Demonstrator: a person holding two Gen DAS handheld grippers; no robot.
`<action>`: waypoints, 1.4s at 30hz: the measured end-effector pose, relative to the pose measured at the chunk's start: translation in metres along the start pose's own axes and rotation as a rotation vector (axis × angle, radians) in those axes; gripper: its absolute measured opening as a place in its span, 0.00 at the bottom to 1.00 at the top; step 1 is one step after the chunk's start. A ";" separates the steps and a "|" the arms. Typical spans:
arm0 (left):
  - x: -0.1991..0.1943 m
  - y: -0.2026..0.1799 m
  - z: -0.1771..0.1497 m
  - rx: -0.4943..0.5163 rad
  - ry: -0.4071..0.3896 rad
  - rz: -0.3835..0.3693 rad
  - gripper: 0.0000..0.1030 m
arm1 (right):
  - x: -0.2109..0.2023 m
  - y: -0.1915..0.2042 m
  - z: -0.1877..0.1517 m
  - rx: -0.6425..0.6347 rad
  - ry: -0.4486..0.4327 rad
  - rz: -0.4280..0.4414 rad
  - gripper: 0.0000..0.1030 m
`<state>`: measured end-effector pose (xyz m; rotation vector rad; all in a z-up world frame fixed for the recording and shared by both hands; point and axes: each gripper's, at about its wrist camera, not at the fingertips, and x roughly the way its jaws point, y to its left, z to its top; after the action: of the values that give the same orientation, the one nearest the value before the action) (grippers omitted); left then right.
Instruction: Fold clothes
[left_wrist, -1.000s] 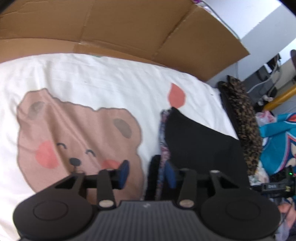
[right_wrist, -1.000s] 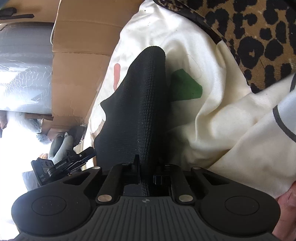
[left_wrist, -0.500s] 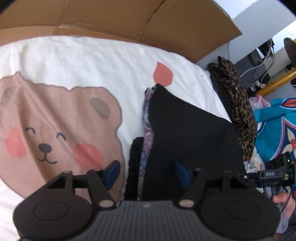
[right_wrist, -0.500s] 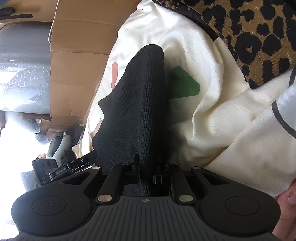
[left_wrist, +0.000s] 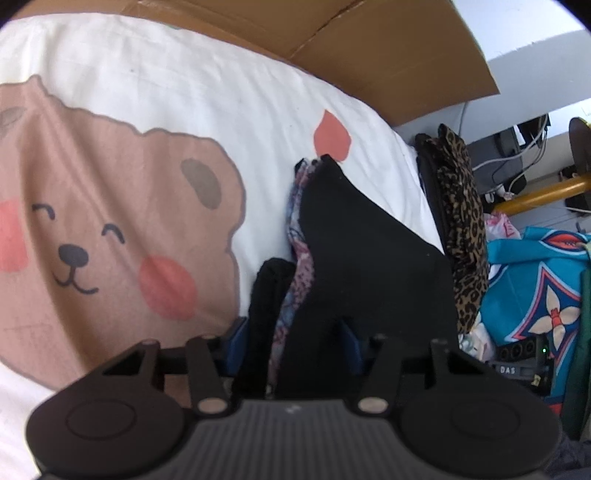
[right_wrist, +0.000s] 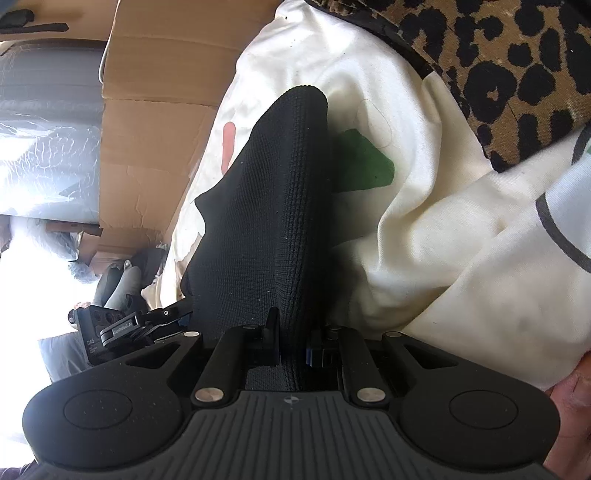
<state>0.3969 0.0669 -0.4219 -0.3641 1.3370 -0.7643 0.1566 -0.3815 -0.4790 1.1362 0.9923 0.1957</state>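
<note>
Right gripper (right_wrist: 291, 345) clamped on black garment (right_wrist: 266, 221). Left gripper (left_wrist: 291, 343) jaws just closing round its bunched layers, pads not yet pressing. Garment near bedsheet (left_wrist: 184, 92) right edge. We judge it soft, light, floppy; pinch all layers at edge.

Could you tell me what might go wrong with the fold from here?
The left gripper has just been closing around bunched layers: black garment plus patterned fabric; it may pinch only some, leaving the fold uneven. The right gripper is shut on one narrow ridge of it, which could slip. The leopard-print cloth nearby could get dragged.
</note>
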 end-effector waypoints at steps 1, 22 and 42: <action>0.001 -0.001 0.000 0.000 -0.002 -0.001 0.51 | 0.000 0.000 0.000 -0.001 -0.005 0.002 0.10; 0.013 0.001 0.015 -0.015 0.051 -0.107 0.84 | 0.000 -0.003 0.007 -0.011 -0.037 0.005 0.27; 0.042 -0.005 0.029 -0.011 0.109 -0.182 0.77 | 0.003 -0.009 0.008 0.020 -0.070 0.053 0.26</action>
<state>0.4244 0.0295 -0.4425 -0.4625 1.4241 -0.9401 0.1615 -0.3891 -0.4880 1.1811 0.9048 0.1873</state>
